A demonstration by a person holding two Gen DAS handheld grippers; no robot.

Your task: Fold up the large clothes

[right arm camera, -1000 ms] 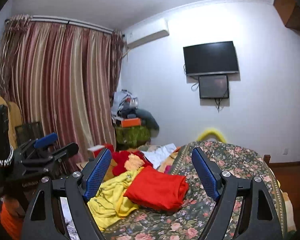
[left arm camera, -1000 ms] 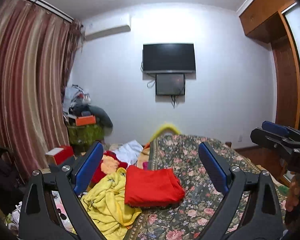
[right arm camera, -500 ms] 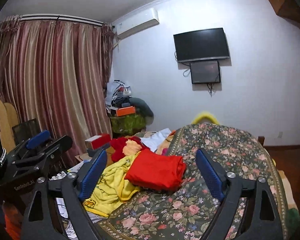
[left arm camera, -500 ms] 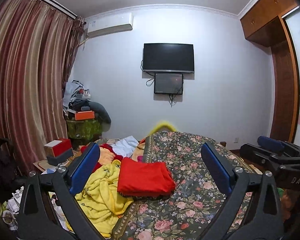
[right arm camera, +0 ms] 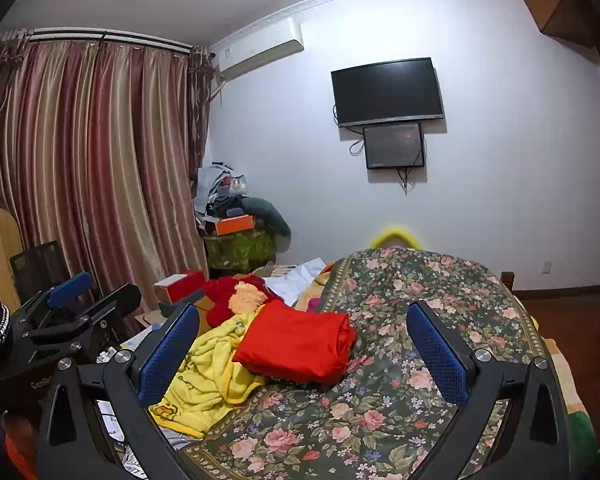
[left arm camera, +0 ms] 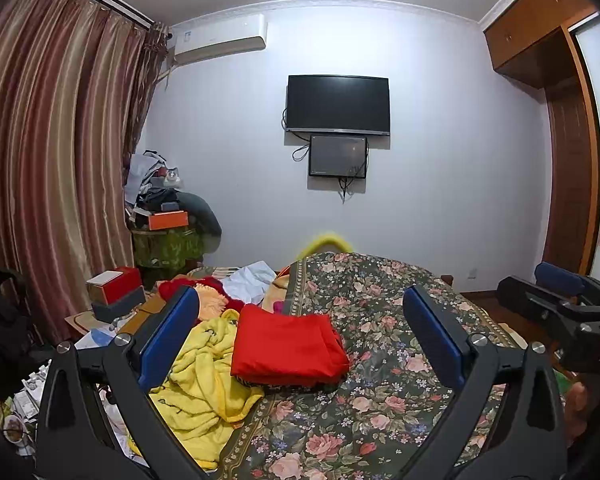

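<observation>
Both the left gripper (left arm camera: 300, 340) and the right gripper (right arm camera: 302, 348) hang spread wide and empty above the floral bed (left arm camera: 380, 380). Beyond them, a folded red garment (left arm camera: 286, 346) lies on the bed's left side, touching a yellow blanket (left arm camera: 204, 372).

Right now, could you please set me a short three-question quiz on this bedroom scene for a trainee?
1. True or false: the left gripper is shut on the folded red garment.
2. Multiple choice: the yellow towel lies where, seen from the left wrist view? A) left of the red garment B) on the TV C) right of the right gripper
3. Fill in: the red garment rests partly on the ______-patterned bedspread.

Key:
1. False; both grippers are open and empty.
2. A
3. floral
</observation>
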